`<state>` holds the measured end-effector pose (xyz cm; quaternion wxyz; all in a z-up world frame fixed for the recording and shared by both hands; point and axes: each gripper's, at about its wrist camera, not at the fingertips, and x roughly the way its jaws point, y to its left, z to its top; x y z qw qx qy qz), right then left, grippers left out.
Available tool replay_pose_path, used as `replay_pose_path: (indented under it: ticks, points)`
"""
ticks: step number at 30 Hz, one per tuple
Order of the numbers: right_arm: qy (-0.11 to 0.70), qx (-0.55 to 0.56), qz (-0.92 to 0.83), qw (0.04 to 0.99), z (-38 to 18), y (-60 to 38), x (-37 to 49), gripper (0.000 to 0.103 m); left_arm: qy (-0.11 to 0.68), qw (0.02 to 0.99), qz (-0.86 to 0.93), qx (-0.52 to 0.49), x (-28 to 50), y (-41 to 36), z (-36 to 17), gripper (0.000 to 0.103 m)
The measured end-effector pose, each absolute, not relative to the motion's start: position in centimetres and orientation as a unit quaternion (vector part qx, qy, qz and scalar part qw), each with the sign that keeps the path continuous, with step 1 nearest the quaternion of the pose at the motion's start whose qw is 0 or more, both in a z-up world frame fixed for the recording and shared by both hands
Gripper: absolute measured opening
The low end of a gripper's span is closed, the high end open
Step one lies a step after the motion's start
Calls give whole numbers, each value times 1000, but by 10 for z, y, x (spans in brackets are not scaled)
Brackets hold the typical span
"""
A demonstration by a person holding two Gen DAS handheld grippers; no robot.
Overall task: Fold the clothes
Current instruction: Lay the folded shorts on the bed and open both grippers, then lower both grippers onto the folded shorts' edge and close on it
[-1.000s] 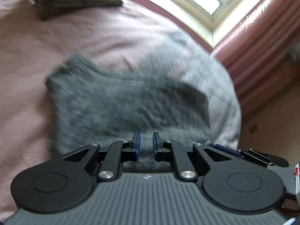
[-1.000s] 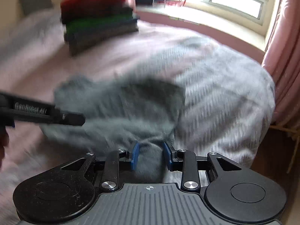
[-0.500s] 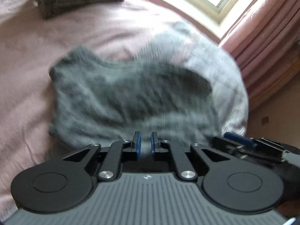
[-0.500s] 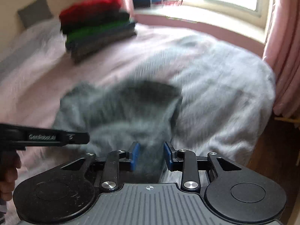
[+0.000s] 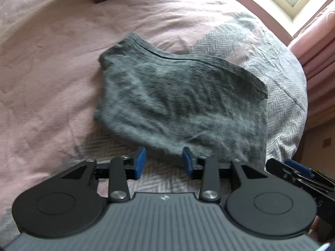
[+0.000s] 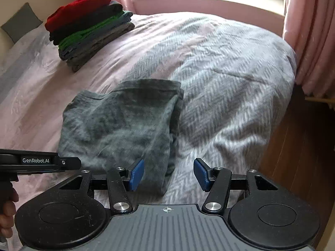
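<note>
Both grippers, left and right, hang released at the near hem of the grey shirt, which lies doubled on the bed. The stack sits at eleven o'clock. It looks between folds, or ready for stacking; either needs fresh grips on an edge.

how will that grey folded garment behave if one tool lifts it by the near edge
The grey garment is probably floppy: it lies rumpled, following the bedding, so lifted by one edge it would likely sag and unfold. It looks like thin knit, so probably light for its size. Its fuzzy surface suggests it would drag on the cover rather than slide. Both tools stand open.
</note>
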<state>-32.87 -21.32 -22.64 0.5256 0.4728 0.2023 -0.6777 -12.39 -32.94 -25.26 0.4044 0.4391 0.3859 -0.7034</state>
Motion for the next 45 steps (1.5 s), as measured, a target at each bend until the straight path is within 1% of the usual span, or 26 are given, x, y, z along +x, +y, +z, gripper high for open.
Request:
replay_pose_path:
  ticks: [1, 6, 12, 19, 24, 25, 26, 27, 28, 29, 30, 33, 36, 37, 38, 39, 40, 41, 42, 45]
  points:
    - [206, 476, -677, 522, -225, -212, -327, 56, 380, 407, -701, 445, -122, -327, -250, 41]
    - [198, 485, -683, 508, -216, -199, -316, 56, 374, 406, -697, 458, -112, -317, -243, 41]
    - [169, 488, -691, 505, -209, -191, -321, 56, 372, 404, -703, 452, -104, -314, -237, 42]
    - [86, 484, -696, 523, -218, -206, -362, 56, 400, 407, -710, 413, -83, -325, -242, 42]
    - [31, 495, -676, 545, -244, -245, -401, 55, 433, 431, -696, 377, -69, -338, -249, 42]
    - [25, 498, -671, 549, -250, -253, -408, 52, 440, 436, -693, 369, -67, -341, -251, 42]
    - [20, 506, -663, 552, -257, -261, -415, 44, 447, 440, -690, 362, -64, -343, -252, 42]
    - [14, 514, -654, 554, -263, -268, -422, 24, 451, 447, -686, 356, -63, -345, -254, 42]
    - [13, 519, -647, 558, -268, -274, -427, 16, 454, 454, -682, 351, -62, -347, -255, 42]
    - [13, 524, -639, 563, -272, -280, -431, 15, 458, 461, -678, 345, -60, -349, -256, 42]
    - [13, 528, -632, 567, -277, -285, -436, 0, 463, 465, -675, 339, -59, -350, -257, 42]
    - [29, 513, -638, 574, -279, -290, -443, 0, 476, 478, -665, 320, -55, -353, -262, 42]
    - [55, 537, -633, 555, -290, -295, -453, 0, 497, 492, -648, 301, -49, -357, -271, 42]
    - [53, 545, -627, 554, -292, -293, -454, 0, 509, 495, -640, 293, -46, -357, -274, 42]
    - [49, 554, -620, 554, -292, -291, -454, 4, 522, 497, -632, 284, -42, -357, -276, 42]
    - [44, 562, -612, 554, -293, -288, -454, 25, 539, 497, -625, 268, -36, -357, -278, 43]
    - [40, 570, -605, 554, -294, -285, -454, 69, 562, 495, -616, 244, -29, -355, -281, 46]
    - [35, 578, -597, 554, -295, -283, -454, 86, 584, 493, -605, 220, -22, -353, -283, 47]
    - [31, 587, -590, 554, -295, -280, -454, 91, 606, 491, -594, 196, -15, -351, -286, 49]
    - [18, 611, -566, 554, -298, -273, -455, 90, 665, 476, -559, 136, 2, -347, -301, 49]
